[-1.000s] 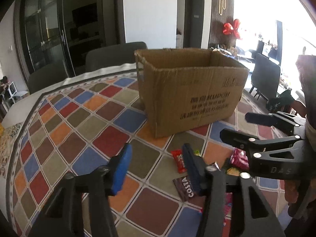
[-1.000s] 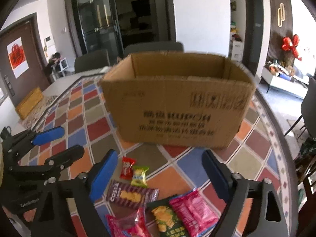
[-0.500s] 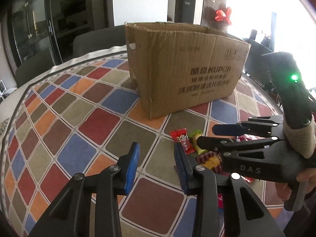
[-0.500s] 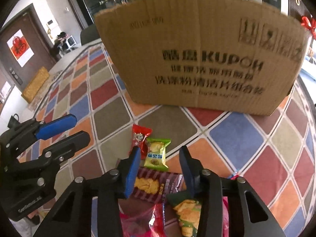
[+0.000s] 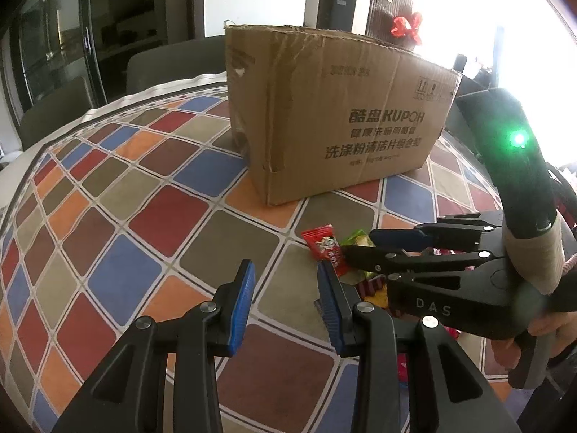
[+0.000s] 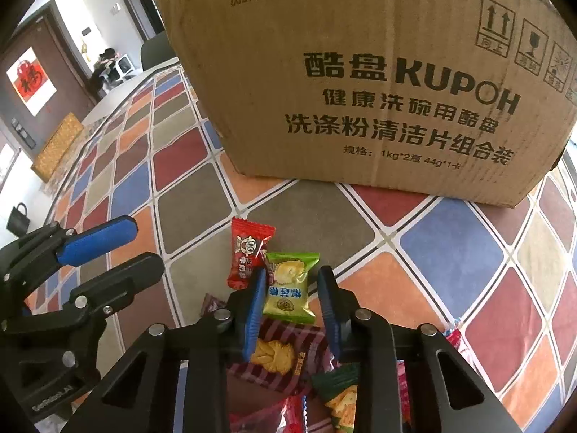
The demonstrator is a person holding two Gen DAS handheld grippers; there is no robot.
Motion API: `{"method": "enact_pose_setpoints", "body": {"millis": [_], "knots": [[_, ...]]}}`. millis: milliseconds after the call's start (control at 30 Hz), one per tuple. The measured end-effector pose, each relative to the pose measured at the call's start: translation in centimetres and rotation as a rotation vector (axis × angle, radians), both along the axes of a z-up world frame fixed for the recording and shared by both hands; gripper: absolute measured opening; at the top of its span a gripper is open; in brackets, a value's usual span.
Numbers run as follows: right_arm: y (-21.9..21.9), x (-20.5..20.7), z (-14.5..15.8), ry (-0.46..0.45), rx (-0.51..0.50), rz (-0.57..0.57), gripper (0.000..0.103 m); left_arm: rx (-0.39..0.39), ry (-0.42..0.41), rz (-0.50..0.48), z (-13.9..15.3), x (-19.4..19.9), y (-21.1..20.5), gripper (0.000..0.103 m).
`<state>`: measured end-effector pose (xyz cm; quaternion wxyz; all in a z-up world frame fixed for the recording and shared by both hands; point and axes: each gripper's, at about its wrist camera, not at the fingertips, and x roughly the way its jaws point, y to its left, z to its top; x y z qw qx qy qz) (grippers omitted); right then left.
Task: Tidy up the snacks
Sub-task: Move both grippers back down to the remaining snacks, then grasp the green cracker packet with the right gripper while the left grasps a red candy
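Tablecloth [image 6: 202, 213] in coloured diamond checks covers the whole work surface; we log from nearest to farthest.

Right gripper [image 6: 293, 297]: pointed steeply down over the snack pile, jaws closing. Its 2 blue pads straddle the green snack packet [image 6: 288, 285]; a sliver of gap shows on each side, so we cannot confirm the pads press on it yet. In the left wrist view the same gripper [image 5: 355, 243] enters from the right, held by a hand [image 5: 541, 332] on a black handle with a green light.

Left gripper [image 5: 285, 299]: jaws set narrow, nothing between them, only bare cloth below. It hangs just left of the pile.

Snack pile: under the right gripper we see a dark striped biscuit packet [image 6: 285, 353], a green cracker packet [image 6: 339, 400] and pink wrappers [image 6: 285, 415], overlapping. Touching the green snack packet on its left lies a red candy packet [image 6: 249, 249], flat on the cloth.

Beyond the pile, well apart from it, stands 1 cardboard box [image 6: 378, 83], upright, printed side toward us. We cannot see inside it.

Farthest: dark chairs [image 5: 173, 61] behind the table, glass doors [image 5: 54, 36].
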<state>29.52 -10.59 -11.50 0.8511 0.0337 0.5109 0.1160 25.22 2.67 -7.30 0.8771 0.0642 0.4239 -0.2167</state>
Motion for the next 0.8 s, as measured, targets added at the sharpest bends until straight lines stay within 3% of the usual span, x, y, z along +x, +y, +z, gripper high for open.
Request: {"method": "enact_pose_setpoints", "body": {"millis": [100, 633, 800], "knots": [[0.3, 0.2, -0.2, 0.000, 0.001, 0.002, 0.022, -0.008, 0.010, -0.009, -0.2, 0.2, -0.5, 0.036], [-3.8, -0.5, 1.1, -0.029, 0.050, -0.089, 0.022, -0.031, 0.113, -0.013, -2.8, 3.0, -4.7, 0.036], [-4.2, -0.5, 1.0, -0.029, 0.056, -0.099, 0.022, -0.013, 0.127, -0.002, -3.4, 3.5, -5.2, 0.023]]}}
